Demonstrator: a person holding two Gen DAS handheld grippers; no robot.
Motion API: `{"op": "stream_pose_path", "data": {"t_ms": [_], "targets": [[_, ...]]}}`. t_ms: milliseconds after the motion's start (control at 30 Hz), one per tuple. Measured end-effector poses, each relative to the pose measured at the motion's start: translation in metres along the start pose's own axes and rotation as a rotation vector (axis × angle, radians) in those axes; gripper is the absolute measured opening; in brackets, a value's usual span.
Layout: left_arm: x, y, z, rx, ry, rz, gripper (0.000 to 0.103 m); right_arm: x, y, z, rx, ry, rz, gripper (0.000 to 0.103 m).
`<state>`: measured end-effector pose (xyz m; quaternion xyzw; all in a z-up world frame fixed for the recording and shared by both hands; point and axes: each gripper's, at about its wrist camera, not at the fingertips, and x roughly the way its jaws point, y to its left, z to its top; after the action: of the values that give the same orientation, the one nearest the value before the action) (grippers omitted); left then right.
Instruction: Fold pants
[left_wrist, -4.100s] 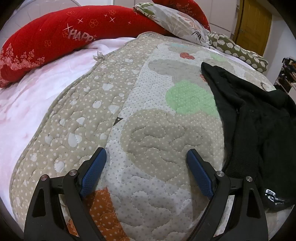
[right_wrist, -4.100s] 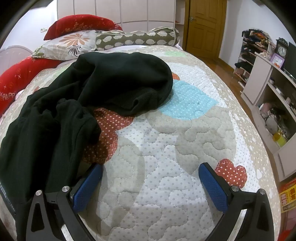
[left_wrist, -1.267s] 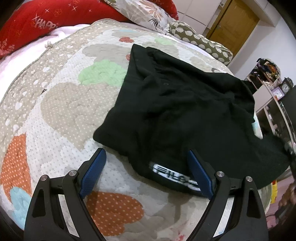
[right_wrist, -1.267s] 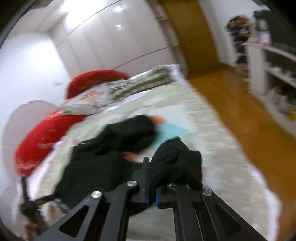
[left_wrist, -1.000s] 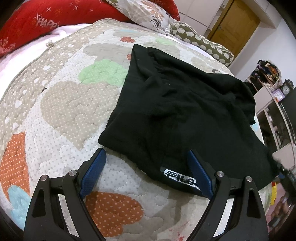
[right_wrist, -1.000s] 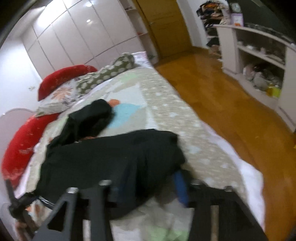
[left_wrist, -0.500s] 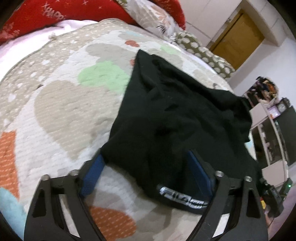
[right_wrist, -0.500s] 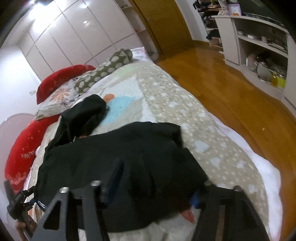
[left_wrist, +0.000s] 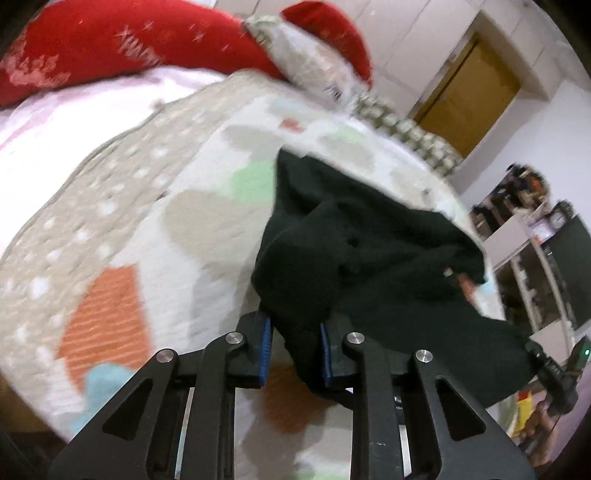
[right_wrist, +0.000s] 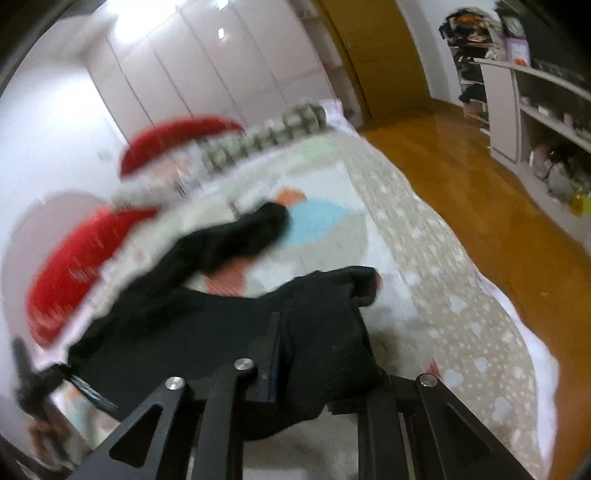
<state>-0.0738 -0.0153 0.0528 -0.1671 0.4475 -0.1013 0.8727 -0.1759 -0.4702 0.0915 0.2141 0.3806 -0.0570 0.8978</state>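
The black pants lie across the quilted bed. My left gripper is shut on a bunched edge of the pants at the near side. In the right wrist view the pants stretch from the far left to my right gripper, which is shut on a thick bunch of the fabric at its end. One leg trails back toward the pillows. The right gripper also shows at the lower right of the left wrist view, and the left gripper at the lower left of the right wrist view.
The patchwork quilt covers the bed. Red pillows and patterned pillows lie at the head. A wooden floor, a door and shelves are to the right of the bed.
Both grippers have closed on the pants, the left on the near edge and the right on the other end. Both views have swung and the fabric is bunched and lifted.
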Motion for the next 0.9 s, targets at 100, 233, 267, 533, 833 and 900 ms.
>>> {"op": "stream_pose_path", "data": {"t_ms": [100, 233, 267, 533, 833, 900], "targets": [[0.018, 0.022, -0.011, -0.080, 0.107, -0.015, 0.026, 0.018, -0.009, -0.012, -0.003, 0.113, -0.121, 0.031], [0.006, 0.021, -0.015, -0.115, 0.086, 0.027, 0.043, -0.003, -0.013, -0.012, -0.016, 0.065, -0.213, 0.038], [-0.001, 0.017, -0.012, -0.104, 0.077, 0.062, 0.048, -0.011, -0.012, -0.007, -0.035, 0.042, -0.262, 0.039], [-0.047, -0.008, -0.005, -0.023, -0.095, 0.131, 0.051, -0.019, 0.020, 0.010, -0.073, 0.001, -0.039, 0.041], [0.010, -0.030, -0.021, 0.057, 0.022, 0.089, 0.051, 0.056, 0.066, -0.020, -0.165, 0.154, 0.066, 0.041], [0.023, -0.027, -0.023, 0.063, 0.047, 0.100, 0.051, 0.069, 0.064, -0.025, -0.168, 0.195, 0.063, 0.044]]}}
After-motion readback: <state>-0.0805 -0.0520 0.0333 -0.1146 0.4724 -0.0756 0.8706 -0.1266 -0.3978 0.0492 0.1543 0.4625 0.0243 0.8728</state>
